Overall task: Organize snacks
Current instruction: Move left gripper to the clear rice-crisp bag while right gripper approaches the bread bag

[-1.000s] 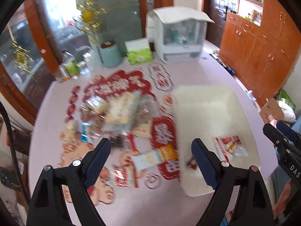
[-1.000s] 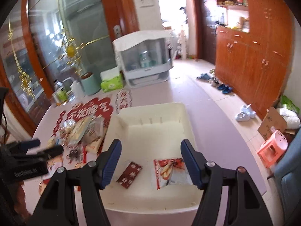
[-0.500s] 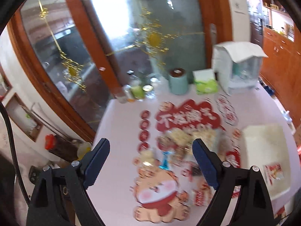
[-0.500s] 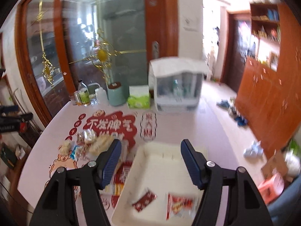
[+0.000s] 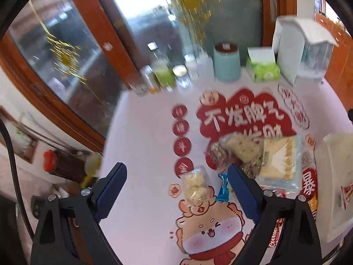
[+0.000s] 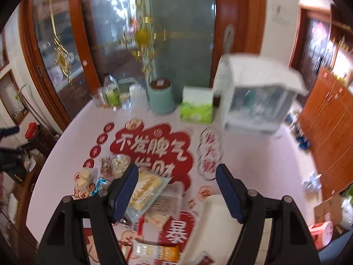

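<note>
The left gripper hangs wide open and empty above the tabletop; a clear bag of pale snacks lies between its fingers, the snack pile just right of them. The right gripper is likewise spread and empty; the pile lies under its left finger, the white tray below its right one.

"不发脾气" — red table decal

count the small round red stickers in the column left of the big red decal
4, in a line running toward the camera: top, second, third, and nearest, just left of the clear snack bag. The bag may hide another.
</note>
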`<state>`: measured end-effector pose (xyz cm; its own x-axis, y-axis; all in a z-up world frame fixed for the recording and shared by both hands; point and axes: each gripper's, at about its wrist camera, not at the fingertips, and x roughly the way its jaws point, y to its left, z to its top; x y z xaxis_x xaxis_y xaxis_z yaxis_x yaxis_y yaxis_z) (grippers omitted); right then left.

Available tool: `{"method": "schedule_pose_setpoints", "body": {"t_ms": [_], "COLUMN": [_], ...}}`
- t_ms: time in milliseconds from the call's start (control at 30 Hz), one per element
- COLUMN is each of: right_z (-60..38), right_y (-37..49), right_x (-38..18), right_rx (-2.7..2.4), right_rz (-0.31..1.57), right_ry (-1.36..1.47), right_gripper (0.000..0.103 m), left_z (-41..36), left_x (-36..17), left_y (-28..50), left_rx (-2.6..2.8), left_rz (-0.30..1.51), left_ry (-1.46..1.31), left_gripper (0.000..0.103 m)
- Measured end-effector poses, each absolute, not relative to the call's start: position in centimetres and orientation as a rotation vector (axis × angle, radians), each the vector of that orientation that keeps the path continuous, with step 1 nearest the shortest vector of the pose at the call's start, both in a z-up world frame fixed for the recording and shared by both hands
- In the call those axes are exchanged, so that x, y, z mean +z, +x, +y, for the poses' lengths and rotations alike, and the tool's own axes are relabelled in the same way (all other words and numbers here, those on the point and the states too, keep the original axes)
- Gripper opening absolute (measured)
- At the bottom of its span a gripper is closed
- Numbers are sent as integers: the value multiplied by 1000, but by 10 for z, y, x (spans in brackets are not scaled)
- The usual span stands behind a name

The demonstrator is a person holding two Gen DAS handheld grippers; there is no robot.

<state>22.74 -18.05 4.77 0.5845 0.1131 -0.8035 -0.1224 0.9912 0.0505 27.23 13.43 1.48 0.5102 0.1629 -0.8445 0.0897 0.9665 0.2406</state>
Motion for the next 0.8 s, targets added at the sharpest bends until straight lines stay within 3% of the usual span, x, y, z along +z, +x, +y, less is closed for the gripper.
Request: {"method": "schedule_pose_setpoints", "body": {"t_ms": [400,800], "right_z": [-147,-126], "right_y": [300,317], "right_x": [-101,-145], "right_rx": [190,244], "right_rz": [1264,1325], "right_ry": [92,50], "right_gripper": [70,63], "left_z": [159,177], "left_x": [-158,-213], "left_y": [326,320], "left_rx": [-10,9], "left_rz": [1281,1369], "left_ry": [143,28], "left_gripper": [91,91]}}
